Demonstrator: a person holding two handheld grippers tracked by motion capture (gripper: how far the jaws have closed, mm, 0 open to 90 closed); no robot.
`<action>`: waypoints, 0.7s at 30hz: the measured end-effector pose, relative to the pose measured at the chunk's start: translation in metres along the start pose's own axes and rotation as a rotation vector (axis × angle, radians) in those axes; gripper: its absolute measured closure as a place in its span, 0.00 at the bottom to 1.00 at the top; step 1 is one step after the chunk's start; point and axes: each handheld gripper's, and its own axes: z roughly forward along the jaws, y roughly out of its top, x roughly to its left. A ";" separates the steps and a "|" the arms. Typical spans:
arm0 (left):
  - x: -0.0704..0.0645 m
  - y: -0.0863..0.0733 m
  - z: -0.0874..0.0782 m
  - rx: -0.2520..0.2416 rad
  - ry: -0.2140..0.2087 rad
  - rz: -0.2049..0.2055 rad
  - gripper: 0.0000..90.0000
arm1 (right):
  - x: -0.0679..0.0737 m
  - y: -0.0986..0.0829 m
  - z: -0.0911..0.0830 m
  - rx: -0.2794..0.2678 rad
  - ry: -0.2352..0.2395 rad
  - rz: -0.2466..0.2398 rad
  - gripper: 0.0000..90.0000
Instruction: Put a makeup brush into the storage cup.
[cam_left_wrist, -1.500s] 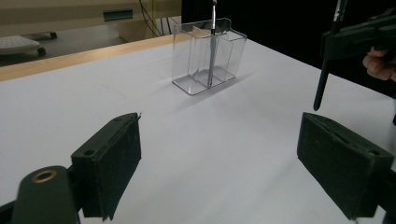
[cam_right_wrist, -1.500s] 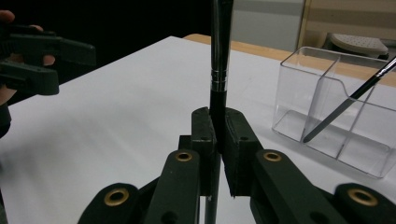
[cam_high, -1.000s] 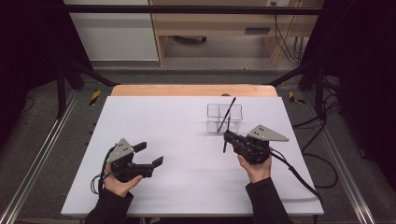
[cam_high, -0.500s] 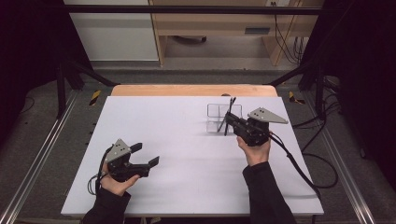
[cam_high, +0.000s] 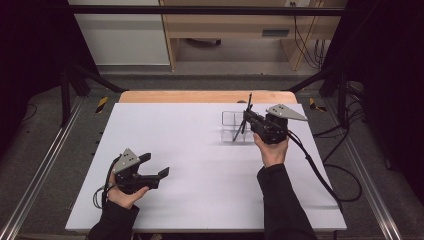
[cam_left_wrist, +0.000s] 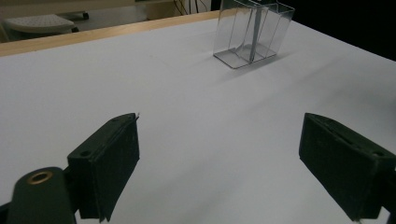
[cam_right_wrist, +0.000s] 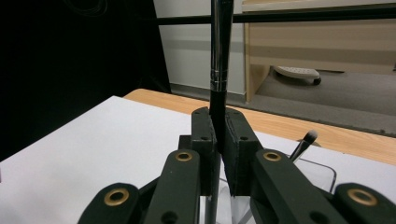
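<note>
Right gripper view: black brush handle (cam_right_wrist: 220, 56), slim, with a silver band partway up, standing near upright and pinched between the two fingers (cam_right_wrist: 207, 140) of the right gripper (cam_right_wrist: 219, 140), which are closed tight on it. Lower end of the handle runs down past the fingers toward a clear organiser (cam_right_wrist: 317, 175) directly below; whether it touches the organiser cannot be told. A second brush (cam_right_wrist: 304, 142), soft tip up, leans in that organiser to the right of the fingers.

High view: right gripper (cam_high: 248, 120) held over the far right part of the white bench (cam_high: 200, 150), above the clear organiser (cam_high: 232, 125); brush handle (cam_high: 246, 112) slightly tilted, top end toward the far edge. Grey three-cornered plate on top of the gripper; cable trailing off the right side of the bench. Person's right hand (cam_high: 272, 150) in a dark sleeve behind it.

Left gripper (cam_high: 155, 167), high view: near left part of the bench, well apart from the organiser, held in the left hand (cam_high: 122, 195).

Left gripper view: fingers (cam_left_wrist: 109, 158) spread wide, nothing between them, bare white bench beneath; clear organiser (cam_left_wrist: 252, 32) with upright dividers far ahead, near the wooden far edge.
</note>
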 end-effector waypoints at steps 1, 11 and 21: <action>0.000 0.000 0.000 0.002 0.000 0.001 0.13 | 0.000 0.000 0.000 0.000 0.000 0.000 0.94; 0.000 -0.001 0.002 0.011 0.010 0.006 0.13 | -0.011 0.004 0.015 -0.017 -0.043 0.030 0.94; 0.001 -0.001 0.002 0.012 0.011 0.003 0.13 | -0.020 0.004 0.032 -0.017 -0.081 0.045 0.94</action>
